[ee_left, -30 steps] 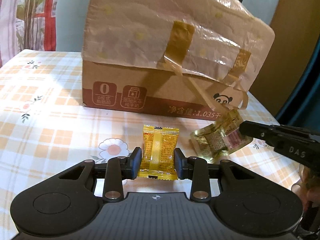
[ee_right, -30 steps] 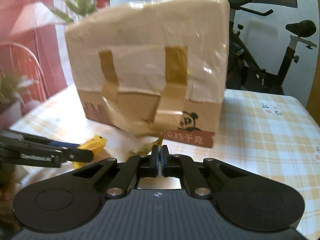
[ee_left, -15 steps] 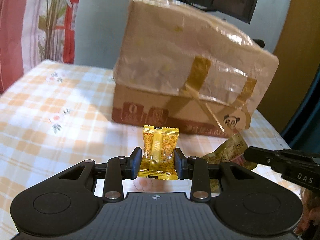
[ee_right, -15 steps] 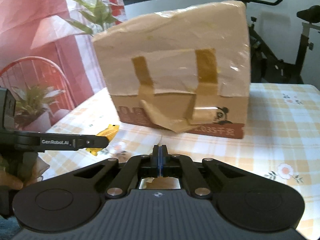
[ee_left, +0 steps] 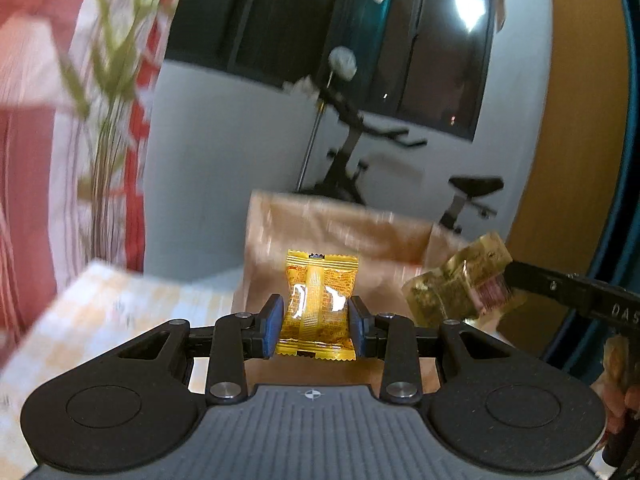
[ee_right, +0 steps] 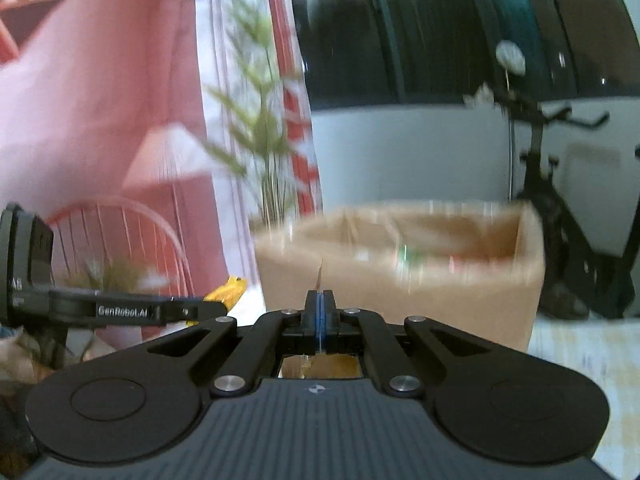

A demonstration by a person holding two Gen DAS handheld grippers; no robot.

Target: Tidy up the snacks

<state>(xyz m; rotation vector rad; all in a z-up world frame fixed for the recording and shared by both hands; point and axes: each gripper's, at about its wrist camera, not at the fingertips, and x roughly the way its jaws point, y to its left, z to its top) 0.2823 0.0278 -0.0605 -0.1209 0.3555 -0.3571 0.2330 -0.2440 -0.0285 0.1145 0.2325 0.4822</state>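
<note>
My left gripper (ee_left: 316, 322) is shut on a yellow snack packet (ee_left: 318, 306) and holds it upright in the air in front of the cardboard box (ee_left: 340, 240). My right gripper (ee_right: 319, 314) is shut on the thin edge of a gold snack wrapper (ee_right: 320, 276); that wrapper (ee_left: 460, 288) shows beside the left gripper, held by the right gripper's fingers (ee_left: 532, 280). The box (ee_right: 400, 276) is open at the top, with blurred snacks inside. The left gripper's finger (ee_right: 160, 312) and yellow packet (ee_right: 228, 290) show at the left in the right wrist view.
The checked tablecloth (ee_left: 100, 312) lies below and to the left. An exercise bike (ee_left: 360, 152) stands behind the box. A plant (ee_right: 264, 140) and a red curtain (ee_right: 100, 100) are at the left. A wire chair (ee_right: 132, 240) stands behind the left gripper.
Both grippers have risen with their snacks from table height to about the level of the box's top. The box's open top now shows in the right wrist view.
</note>
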